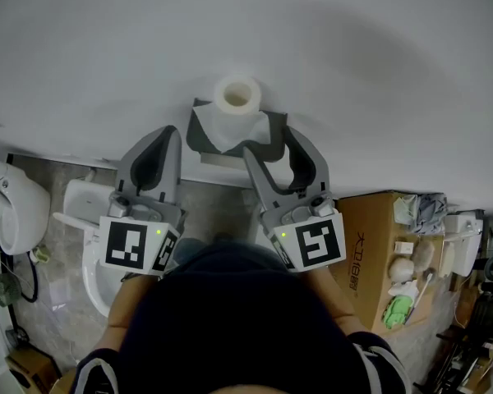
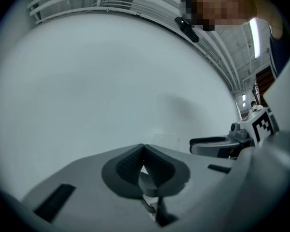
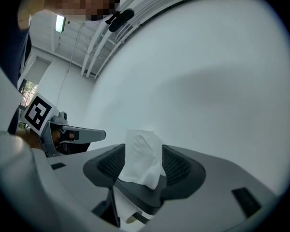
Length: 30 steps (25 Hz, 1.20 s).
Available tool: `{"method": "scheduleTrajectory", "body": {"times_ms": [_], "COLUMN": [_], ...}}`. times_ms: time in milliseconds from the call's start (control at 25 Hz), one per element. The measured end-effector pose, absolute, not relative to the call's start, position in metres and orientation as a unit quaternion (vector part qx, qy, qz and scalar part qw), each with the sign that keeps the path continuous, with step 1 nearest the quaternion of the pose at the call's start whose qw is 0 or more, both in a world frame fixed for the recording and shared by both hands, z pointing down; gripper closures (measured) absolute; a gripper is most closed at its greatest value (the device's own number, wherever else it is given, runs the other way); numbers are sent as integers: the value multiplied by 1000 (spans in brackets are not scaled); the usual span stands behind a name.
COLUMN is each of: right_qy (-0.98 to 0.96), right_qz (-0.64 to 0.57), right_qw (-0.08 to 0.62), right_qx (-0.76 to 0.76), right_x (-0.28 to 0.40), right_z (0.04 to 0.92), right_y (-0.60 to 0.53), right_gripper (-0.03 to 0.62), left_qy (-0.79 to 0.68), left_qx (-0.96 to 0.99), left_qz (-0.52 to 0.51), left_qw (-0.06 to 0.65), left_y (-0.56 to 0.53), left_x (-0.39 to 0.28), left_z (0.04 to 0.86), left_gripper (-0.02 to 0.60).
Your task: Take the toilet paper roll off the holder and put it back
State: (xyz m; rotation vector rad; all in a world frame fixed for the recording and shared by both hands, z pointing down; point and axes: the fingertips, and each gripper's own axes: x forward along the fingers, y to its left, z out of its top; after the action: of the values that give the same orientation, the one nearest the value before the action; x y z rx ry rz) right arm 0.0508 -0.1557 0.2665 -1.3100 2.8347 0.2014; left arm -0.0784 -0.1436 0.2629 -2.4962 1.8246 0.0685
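Rolls: 1 toilet paper roll [image 1: 237,95], far centre by the wall.
Holders: 1 dark grey holder [image 1: 199,136], just under the roll.
Grippers: 2, the left gripper [image 1: 172,134] left of the roll and the right gripper [image 1: 269,142] slightly right of it.
Jaws: 4, 2 on each gripper.
Marker cubes: 2, the left marker cube [image 1: 134,246] and the right marker cube [image 1: 316,243], both near.
Loose sheets: 1 paper sheet [image 3: 142,158], between the right gripper's jaws.
Toilets: 1 white toilet [image 1: 86,220], near left on the floor.
Boxes: 1 cardboard box [image 1: 370,245], near right.
People: 1 person [image 1: 230,327], near centre.
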Motion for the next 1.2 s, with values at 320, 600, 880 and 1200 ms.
{"method": "scheduleTrajectory", "body": {"times_ms": [320, 600, 880, 1200], "right_qy": [919, 914, 902, 891], "right_qz": [57, 34, 26, 38], "right_qw": [-8, -30, -49, -55], "right_qx": [-389, -404, -429, -449], "right_x": [35, 29, 24, 14], "right_z": [270, 273, 268, 263], "right_y": [-169, -176, -180, -182], "right_gripper": [342, 303, 296, 296], "left_qy": [596, 588, 569, 542], "left_qx": [-803, -809, -822, -840], "left_qz": [19, 13, 2, 11], "left_qw": [21, 21, 19, 25], "left_y": [-158, -165, -178, -187], "left_x": [-82, -86, -88, -85], "left_z": [266, 265, 261, 254], "left_gripper": [581, 581, 581, 581]}}
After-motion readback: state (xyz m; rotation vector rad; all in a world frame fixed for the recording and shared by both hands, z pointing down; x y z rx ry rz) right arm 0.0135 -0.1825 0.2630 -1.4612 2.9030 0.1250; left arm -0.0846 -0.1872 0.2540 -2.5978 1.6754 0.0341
